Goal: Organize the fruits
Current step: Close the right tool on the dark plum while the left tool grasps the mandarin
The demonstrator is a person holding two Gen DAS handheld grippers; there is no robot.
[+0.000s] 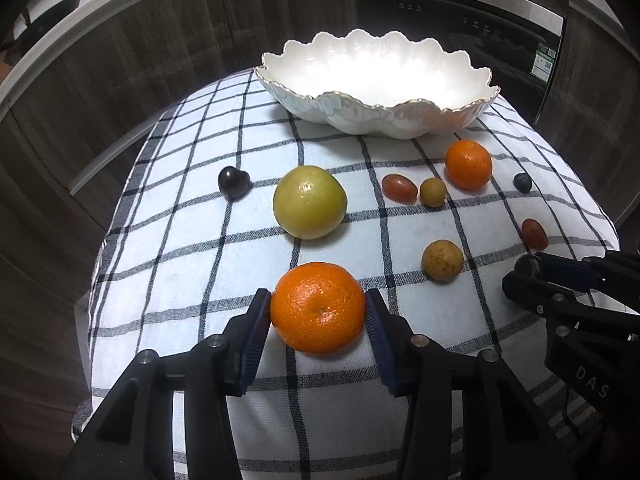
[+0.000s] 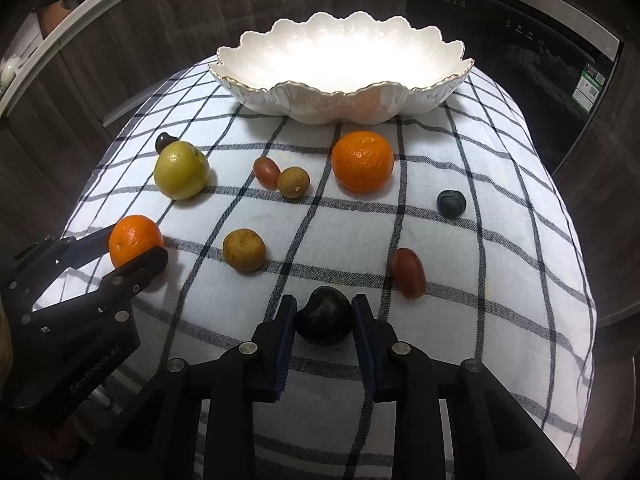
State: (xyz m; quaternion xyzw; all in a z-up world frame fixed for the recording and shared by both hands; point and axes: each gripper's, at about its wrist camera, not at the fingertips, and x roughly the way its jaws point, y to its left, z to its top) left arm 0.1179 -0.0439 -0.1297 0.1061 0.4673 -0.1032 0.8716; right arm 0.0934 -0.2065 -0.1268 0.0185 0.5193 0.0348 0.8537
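Note:
My left gripper (image 1: 318, 307) is shut on an orange mandarin (image 1: 318, 307) that rests on the checked cloth; it also shows in the right wrist view (image 2: 134, 240). My right gripper (image 2: 324, 314) is shut on a dark cherry (image 2: 325, 315), low on the cloth; it shows in the left wrist view (image 1: 528, 268). A white scalloped bowl (image 1: 400, 114) stands empty at the far edge, also in the right wrist view (image 2: 280, 100). On the cloth lie a green apple (image 1: 309, 202), a second mandarin (image 1: 468, 165), another dark cherry (image 1: 233, 182), two grape tomatoes (image 1: 399, 188), two longans (image 1: 442, 265) and a blueberry (image 1: 522, 182).
The fruits lie spread over a small table covered by a white cloth with dark checks (image 1: 192, 280). Dark wooden cabinets (image 1: 120, 60) and a black oven door (image 1: 480, 32) stand behind it. The cloth drops off at the left and right edges.

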